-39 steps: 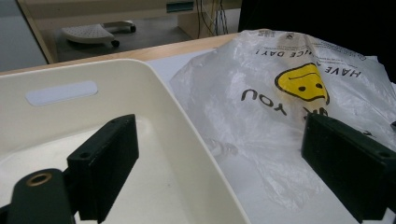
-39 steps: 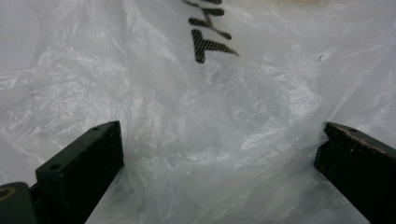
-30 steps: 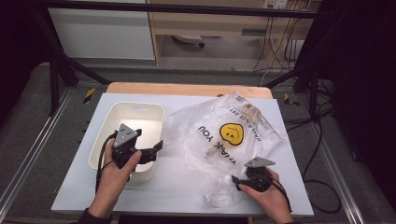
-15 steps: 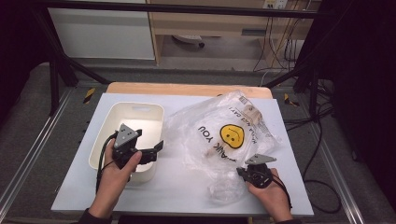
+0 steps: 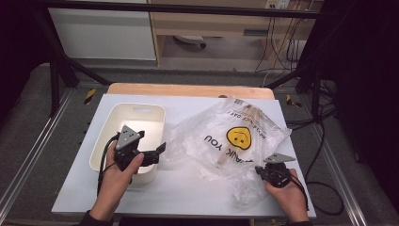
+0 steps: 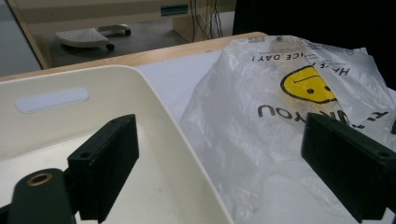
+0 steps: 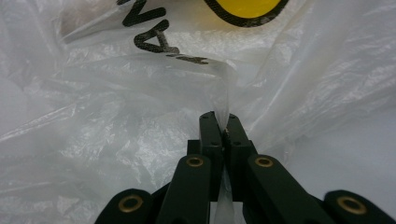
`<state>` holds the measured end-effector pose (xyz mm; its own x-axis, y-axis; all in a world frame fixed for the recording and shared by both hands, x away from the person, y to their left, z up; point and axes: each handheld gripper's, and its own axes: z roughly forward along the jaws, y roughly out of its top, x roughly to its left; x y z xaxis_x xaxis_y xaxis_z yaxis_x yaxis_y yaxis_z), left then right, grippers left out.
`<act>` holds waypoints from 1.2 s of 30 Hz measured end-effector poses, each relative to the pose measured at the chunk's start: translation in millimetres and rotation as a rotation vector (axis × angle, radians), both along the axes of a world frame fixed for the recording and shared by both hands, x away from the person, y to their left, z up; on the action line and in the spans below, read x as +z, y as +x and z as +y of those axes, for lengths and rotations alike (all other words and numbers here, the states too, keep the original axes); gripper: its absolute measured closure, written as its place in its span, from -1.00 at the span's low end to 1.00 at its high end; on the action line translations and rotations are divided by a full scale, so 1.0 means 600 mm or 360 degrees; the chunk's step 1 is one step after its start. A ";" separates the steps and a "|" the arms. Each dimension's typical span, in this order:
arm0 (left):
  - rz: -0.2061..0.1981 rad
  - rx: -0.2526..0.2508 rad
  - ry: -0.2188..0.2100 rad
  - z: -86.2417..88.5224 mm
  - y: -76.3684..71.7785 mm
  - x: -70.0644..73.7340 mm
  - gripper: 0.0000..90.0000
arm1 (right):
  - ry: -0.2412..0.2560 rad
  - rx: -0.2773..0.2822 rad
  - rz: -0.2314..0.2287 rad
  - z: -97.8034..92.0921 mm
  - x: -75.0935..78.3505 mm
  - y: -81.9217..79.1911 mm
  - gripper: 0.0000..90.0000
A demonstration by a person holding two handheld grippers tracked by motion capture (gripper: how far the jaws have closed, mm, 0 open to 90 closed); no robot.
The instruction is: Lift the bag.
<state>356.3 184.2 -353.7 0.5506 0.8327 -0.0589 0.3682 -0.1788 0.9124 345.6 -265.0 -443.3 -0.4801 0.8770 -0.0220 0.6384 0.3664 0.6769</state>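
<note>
Since a second ago, the right gripper has been moving a little toward the right near corner of the table, and the near edge of the plastic bag is following it, stretching out more toward that corner. Its jaws are pressing together on a thin fold of the bag, which is visible in the right gripper view, where the film is passing between the two black tips of the right gripper. The bag is lying on the white table, in the middle and to the right, just beside the white tub, with its yellow smiley face and black letters facing up. The left gripper is staying over the near right corner of the tub, held by the person's left hand. Its jaws are standing wide apart with nothing between them; in the left gripper view one jaw is over the inside of the tub and the other is over the bag. The person's right hand is resting near the right near edge of the table.
</note>
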 end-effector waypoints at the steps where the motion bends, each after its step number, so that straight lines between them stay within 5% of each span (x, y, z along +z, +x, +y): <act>1: 0.0002 -0.0006 0.0001 -0.002 -0.001 0.000 -0.75 | 0.0000 -0.0010 -0.0007 -0.005 -0.001 0.002 1.00; 8: 0.0004 -0.0057 0.0019 -0.023 -0.010 0.001 -0.75 | -0.0006 -0.0084 -0.0026 -0.041 -0.002 0.016 1.00; 14: -0.0005 -0.0165 0.0053 -0.072 -0.029 -0.001 -0.74 | -0.0007 -0.0186 -0.0056 -0.081 -0.005 0.027 1.00; 22: 0.0063 -0.0243 0.0236 -0.153 -0.039 -0.057 -0.74 | 0.0005 -0.0191 -0.0066 -0.087 -0.007 0.027 1.00; 30: 0.0155 -0.0166 0.0311 -0.169 -0.019 -0.103 -0.73 | 0.0002 -0.0176 -0.0054 -0.087 -0.008 0.027 0.99; 36: 0.0223 -0.0215 0.0442 -0.189 -0.011 -0.141 -0.68 | -0.0001 -0.0174 -0.0060 -0.086 -0.008 0.025 0.99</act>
<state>349.8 71.1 -438.3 0.6594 0.7479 0.0768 0.4427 -0.4688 0.7643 360.8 -316.4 -448.3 -0.3806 0.9239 -0.0389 0.6485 0.2966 0.7010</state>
